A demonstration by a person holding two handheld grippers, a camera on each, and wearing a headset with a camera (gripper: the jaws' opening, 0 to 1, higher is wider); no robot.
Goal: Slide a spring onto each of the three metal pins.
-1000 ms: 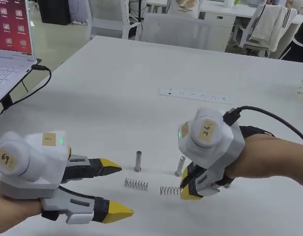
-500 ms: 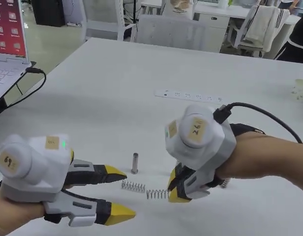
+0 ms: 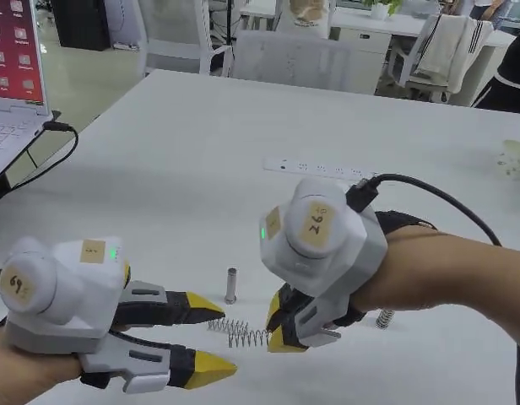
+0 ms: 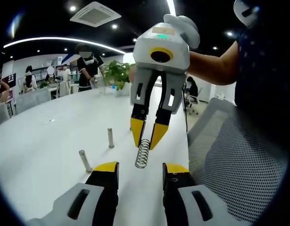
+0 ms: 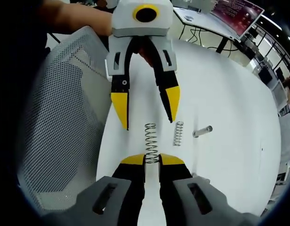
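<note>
The left gripper (image 3: 211, 335) is held with its jaws spread wide, and nothing is touched by them. A loose spring (image 3: 224, 324) is seen lying on the table (image 3: 176, 152) before its tips, and a pin (image 3: 232, 285) is stood upright just behind. A second spring (image 3: 247, 337) is pinched at one end by the right gripper (image 3: 275, 331). Its long axis is laid about level, and its free end is pointed into the left gripper's gap.

White table (image 3: 159, 143): pin (image 3: 232, 285), spring (image 3: 224, 325), power strip (image 3: 323, 169).
</note>
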